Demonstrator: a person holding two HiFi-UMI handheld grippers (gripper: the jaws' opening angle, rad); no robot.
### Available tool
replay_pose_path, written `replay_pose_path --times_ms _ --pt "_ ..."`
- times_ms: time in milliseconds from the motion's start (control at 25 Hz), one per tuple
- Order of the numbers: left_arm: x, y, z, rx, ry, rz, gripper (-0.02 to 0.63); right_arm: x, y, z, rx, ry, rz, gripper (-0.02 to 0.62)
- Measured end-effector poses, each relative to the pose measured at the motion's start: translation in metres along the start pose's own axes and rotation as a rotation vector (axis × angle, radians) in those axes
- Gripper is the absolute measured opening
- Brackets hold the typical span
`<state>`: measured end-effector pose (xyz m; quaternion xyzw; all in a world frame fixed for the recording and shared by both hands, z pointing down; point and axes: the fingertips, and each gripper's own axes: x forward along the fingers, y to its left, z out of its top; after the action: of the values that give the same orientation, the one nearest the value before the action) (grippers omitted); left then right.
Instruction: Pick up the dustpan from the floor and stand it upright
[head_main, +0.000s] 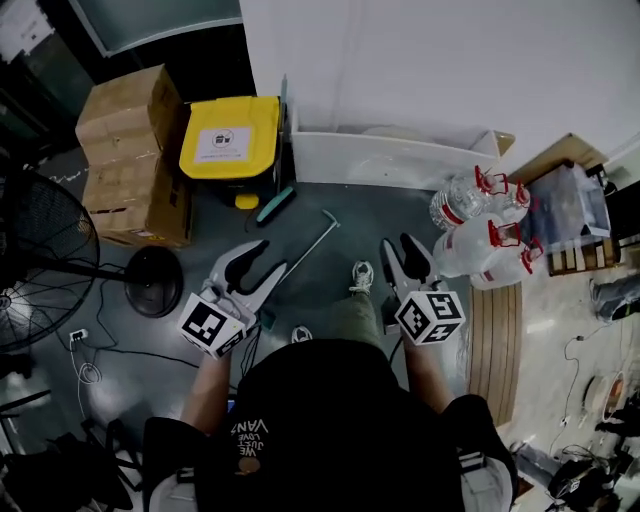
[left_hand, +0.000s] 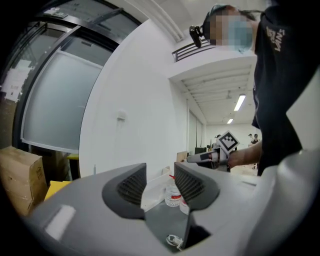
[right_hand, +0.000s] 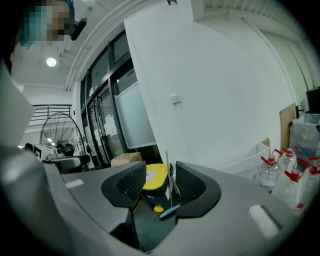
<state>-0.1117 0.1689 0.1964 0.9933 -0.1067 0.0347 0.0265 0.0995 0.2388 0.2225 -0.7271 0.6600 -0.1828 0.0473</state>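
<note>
Left gripper (head_main: 268, 258) and right gripper (head_main: 400, 250) sit lower middle, both with jaws wide apart and nothing between them. Dustpan (head_main: 275, 205) on floor upper middle, just beside yellow bin (head_main: 228, 138), clear of both grippers.

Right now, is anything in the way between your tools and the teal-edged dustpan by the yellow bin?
Only one low thing. The teal-edged dustpan sits beside the yellow-lidded black bin. Between it and the open left tool and right tool lies bare grey floor, plus a thin grey metal rod lying flat there.
</note>
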Motion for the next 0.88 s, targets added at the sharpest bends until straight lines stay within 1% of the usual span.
replay_pose_path --times_ms 80,200,320,440,520,560,640,760,880 --pt "0.007 0.01 -0.001 -0.004 -0.006 0.03 0.184 0.019 -0.009 0.002 -0.001 0.014 0.017 0.16" --pt "0.022 0.03 0.005 -0.004 -0.052 0.089 0.184 0.053 -0.026 0.008 -0.015 0.033 0.048 0.16" --pt "0.035 0.058 0.0 -0.007 -0.042 0.196 0.184 0.091 -0.041 0.016 -0.033 0.055 0.091 0.16" --pt "0.05 0.081 0.004 -0.01 -0.052 0.291 0.184 0.132 -0.051 0.019 -0.054 0.106 0.154 0.16" --pt "0.06 0.093 0.003 -0.039 -0.069 0.338 0.184 0.157 -0.057 0.018 -0.075 0.147 0.197 0.16" --pt "0.066 0.099 0.0 -0.066 -0.067 0.358 0.184 0.17 -0.061 0.018 -0.081 0.164 0.215 0.16" --pt "0.076 0.112 -0.013 -0.111 -0.031 0.401 0.184 0.197 -0.069 0.017 -0.087 0.192 0.246 0.16" --pt "0.09 0.128 -0.026 -0.134 -0.015 0.46 0.184 0.23 -0.081 0.012 -0.097 0.229 0.286 0.16" --pt "0.097 0.143 -0.047 -0.142 -0.01 0.527 0.184 0.263 -0.091 -0.003 -0.118 0.289 0.341 0.16"
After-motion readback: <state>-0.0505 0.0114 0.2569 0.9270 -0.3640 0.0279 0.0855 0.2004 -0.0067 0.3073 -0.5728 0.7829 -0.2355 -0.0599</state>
